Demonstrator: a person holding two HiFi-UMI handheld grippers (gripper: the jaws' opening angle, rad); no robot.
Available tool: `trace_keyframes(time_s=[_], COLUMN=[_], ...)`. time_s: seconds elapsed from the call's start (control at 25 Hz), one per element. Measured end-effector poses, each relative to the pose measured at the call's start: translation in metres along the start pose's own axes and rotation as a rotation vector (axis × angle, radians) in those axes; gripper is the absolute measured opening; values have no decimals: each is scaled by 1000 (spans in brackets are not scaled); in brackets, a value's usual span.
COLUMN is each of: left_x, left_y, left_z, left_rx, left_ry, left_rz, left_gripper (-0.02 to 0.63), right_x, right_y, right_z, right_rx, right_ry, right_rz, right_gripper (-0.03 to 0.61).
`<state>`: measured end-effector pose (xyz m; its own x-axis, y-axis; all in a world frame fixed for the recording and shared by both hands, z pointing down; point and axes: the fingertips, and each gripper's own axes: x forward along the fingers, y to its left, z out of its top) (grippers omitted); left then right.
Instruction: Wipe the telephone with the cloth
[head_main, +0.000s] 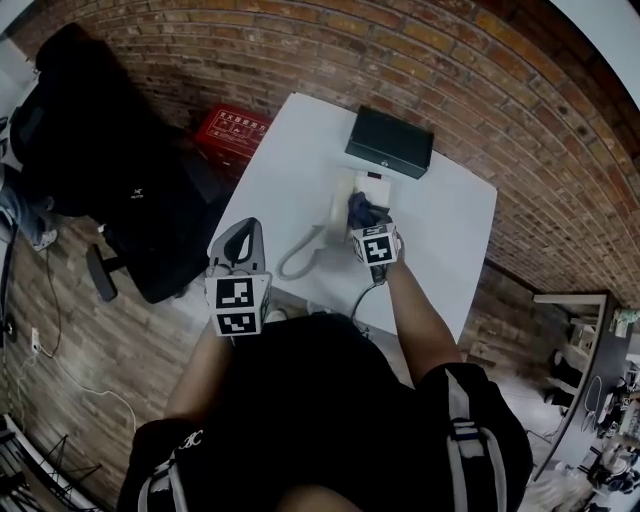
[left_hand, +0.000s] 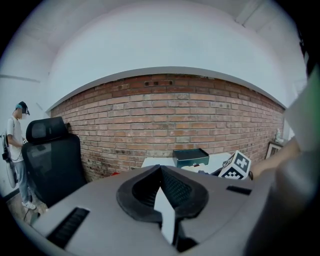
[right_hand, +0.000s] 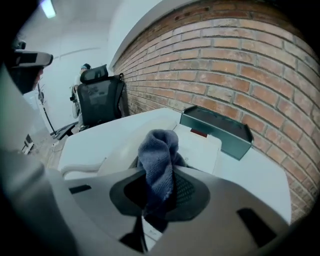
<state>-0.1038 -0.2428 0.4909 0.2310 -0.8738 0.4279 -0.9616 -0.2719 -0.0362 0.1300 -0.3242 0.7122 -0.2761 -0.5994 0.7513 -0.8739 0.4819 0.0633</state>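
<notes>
A white telephone (head_main: 358, 196) (right_hand: 201, 144) sits near the middle of the white table (head_main: 290, 160), its handset (head_main: 338, 215) on the left side and a cord (head_main: 297, 260) looping toward the near edge. My right gripper (head_main: 369, 224) (right_hand: 160, 192) hovers just above the phone's near end, shut on a dark blue cloth (head_main: 364, 210) (right_hand: 160, 156) that bunches up out of the jaws. My left gripper (head_main: 243, 234) (left_hand: 163, 194) is held off the table's left near edge, away from the phone, shut with nothing in it.
A dark green box (head_main: 390, 141) (right_hand: 218, 129) (left_hand: 190, 156) lies behind the phone at the table's far edge by the brick wall. A black office chair (head_main: 110, 150) (left_hand: 50, 162) stands to the left, a red crate (head_main: 232, 130) on the floor. A person (left_hand: 16, 145) stands far left.
</notes>
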Motion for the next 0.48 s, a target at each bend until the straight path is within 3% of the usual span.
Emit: trace_keyframes(time_s=[0.48], left_x=[7], left_y=[-14], left_z=[9], left_rx=[18], left_ry=[-27], left_rz=[-73], left_gripper=[-3], right_x=[-17], right_y=[26], right_z=[-35], right_rx=[75], right_ry=[22], right_rz=[0], right_gripper=[49])
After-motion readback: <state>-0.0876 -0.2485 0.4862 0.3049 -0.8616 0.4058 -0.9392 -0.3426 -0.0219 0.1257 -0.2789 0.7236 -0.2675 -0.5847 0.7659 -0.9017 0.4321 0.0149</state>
